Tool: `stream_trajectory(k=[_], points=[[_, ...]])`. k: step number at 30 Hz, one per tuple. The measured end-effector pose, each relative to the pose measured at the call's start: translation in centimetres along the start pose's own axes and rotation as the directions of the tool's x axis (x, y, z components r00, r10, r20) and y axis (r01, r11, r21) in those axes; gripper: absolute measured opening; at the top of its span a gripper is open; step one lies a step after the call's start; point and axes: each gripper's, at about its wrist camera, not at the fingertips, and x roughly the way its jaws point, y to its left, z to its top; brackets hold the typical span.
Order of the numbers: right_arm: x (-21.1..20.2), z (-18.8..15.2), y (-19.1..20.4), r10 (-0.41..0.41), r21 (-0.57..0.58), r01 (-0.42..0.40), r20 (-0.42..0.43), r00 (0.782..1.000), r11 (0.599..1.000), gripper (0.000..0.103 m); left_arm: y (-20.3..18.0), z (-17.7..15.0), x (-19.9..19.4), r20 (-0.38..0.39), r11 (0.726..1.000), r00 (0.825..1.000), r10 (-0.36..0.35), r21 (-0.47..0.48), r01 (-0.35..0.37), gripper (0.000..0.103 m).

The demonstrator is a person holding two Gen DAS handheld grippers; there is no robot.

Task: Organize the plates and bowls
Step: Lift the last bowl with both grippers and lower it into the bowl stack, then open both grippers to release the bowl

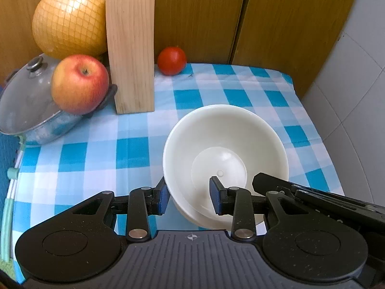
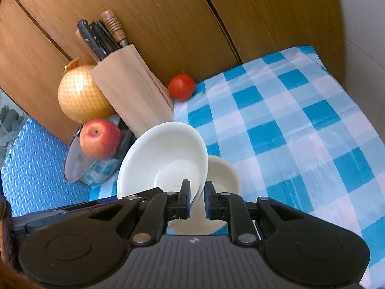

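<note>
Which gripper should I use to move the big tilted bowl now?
Right, most likely. The right gripper looks closed on the rim of the large bowl, which tilts over the small bowl. The left gripper only straddles the rim, jaws wide open.

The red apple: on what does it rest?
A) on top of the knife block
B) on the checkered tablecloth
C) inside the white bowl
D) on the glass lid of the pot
D: in the left wrist view the red apple sits on the glass lid of the pot, left of the knife block, apart from the white bowl.
</note>
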Motion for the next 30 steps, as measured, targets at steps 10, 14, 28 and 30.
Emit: stream_trajectory(k=[10, 14, 28, 30], points=[[0.4, -0.4, -0.2, -0.018, 0.0, 0.018, -0.013, 1.0, 1.0, 0.014, -0.2, -0.3, 0.4, -0.008, 1.0, 1.0, 0.014, 0.003, -0.014, 0.04], [0.8, -0.4, -0.2, -0.026, 0.0, 0.026, -0.019, 0.999, 1.0, 0.014, 0.0, -0.3, 0.7, -0.009, 1.0, 1.0, 0.016, 0.001, -0.016, 0.04], [0.2, 0.2, -2.3, -0.099, 0.022, 0.098, 0.03, 0.995, 0.995, 0.032, 2.9, -0.9, 1.8, -0.036, 0.998, 0.999, -0.008, -0.063, 0.006, 0.066], [0.6, 0.2, -2.7, -0.093, 0.038, 0.093, 0.008, 0.996, 0.995, 0.032, 2.9, -0.9, 2.1, -0.043, 0.998, 0.999, -0.011, -0.065, 0.008, 0.067]])
